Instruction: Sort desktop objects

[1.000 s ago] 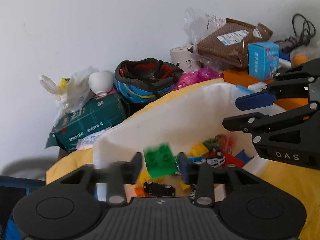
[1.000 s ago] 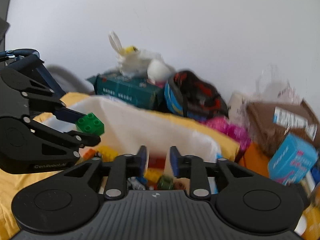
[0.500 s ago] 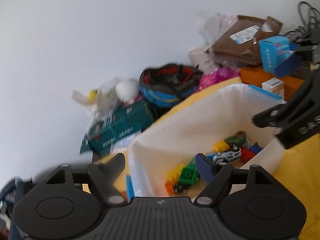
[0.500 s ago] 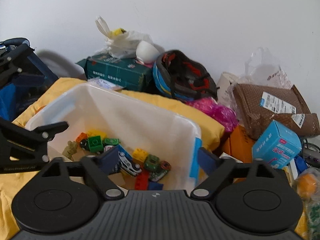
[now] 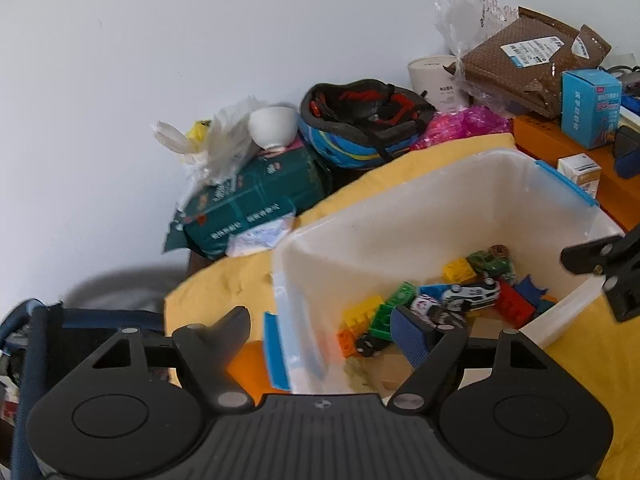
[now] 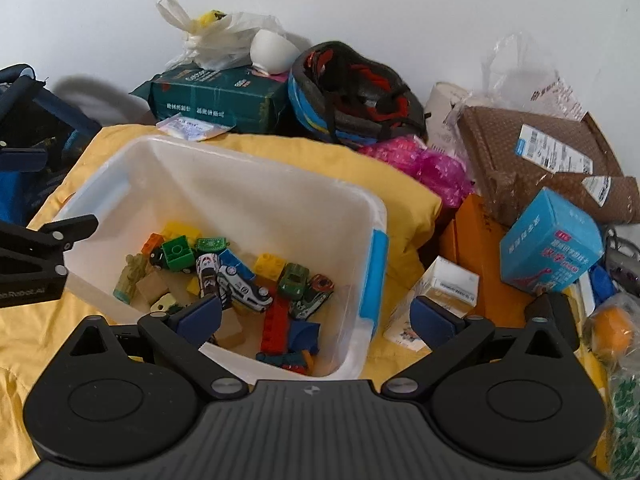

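Observation:
A white plastic bin [image 6: 256, 184] with blue latches sits on a yellow cloth [image 6: 400, 184]. It holds several toy bricks and toy cars, among them a green brick [image 6: 178, 254] and a white car [image 6: 244, 284]. The bin also shows in the left wrist view [image 5: 440, 200], with the green brick [image 5: 382, 320] near its near wall. My left gripper [image 5: 324, 332] is open and empty over the bin's left edge. My right gripper [image 6: 316, 314] is open and empty over the bin's right side.
Behind the bin lie a green package [image 6: 216, 96], a white bowl [image 6: 272, 50], a bike helmet [image 6: 352, 92] and a pink bag [image 6: 424, 164]. At right are a brown parcel [image 6: 532, 160], a blue box [image 6: 552, 244], an orange box [image 6: 480, 248] and a small white carton [image 6: 444, 284].
My left gripper opened and let go of the green brick, which now lies in the bin. My right gripper also opened wide. Both grippers rose and pulled back from the bin.

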A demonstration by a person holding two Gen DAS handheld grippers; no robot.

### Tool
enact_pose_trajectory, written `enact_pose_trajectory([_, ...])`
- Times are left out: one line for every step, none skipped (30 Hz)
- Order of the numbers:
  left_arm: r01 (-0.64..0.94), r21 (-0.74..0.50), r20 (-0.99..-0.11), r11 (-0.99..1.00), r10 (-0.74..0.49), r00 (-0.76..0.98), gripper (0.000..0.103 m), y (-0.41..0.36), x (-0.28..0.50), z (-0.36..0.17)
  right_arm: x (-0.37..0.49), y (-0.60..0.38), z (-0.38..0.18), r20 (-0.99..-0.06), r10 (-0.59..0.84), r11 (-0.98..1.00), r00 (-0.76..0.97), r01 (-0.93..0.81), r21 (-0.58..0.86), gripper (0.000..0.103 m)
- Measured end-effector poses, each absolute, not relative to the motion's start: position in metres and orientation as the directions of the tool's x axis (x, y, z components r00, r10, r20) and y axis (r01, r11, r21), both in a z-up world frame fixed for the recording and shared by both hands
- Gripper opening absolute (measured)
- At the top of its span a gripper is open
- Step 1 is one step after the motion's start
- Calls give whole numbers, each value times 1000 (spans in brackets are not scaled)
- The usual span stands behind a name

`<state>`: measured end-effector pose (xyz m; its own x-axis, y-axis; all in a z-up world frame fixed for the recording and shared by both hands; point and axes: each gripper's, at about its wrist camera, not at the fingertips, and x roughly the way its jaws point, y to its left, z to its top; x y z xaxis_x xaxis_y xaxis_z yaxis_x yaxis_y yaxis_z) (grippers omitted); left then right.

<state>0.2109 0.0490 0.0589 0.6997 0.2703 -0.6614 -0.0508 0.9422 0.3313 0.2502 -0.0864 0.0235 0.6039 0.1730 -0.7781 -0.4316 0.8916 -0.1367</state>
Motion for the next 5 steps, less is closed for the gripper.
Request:
enact_pose_trajectory([-51,316,-670,948,261,695,80,49,212,58,251,-86,22,-784,171,892,597,-432,-135,103])
enact_pose_trajectory([-54,306,-675,950,256,692,80,49,213,58,251,-85,20,-789,166,892,592,-432,-136,103])
enact_pose_trajectory([-55,299,-678,953,252,691,80,49,214,57,251,-85,19,-792,163,892,589,-431,-138,103])
enact_pose_trajectory([-56,295,-678,954,251,691,80,49,214,57,251,-84,18,-794,161,892,586,-430,-136,103])
enact_pose_trajectory([-57,294,-677,954,250,692,80,48,214,57,251,-84,17,-796,161,894,584,-427,-132,103])
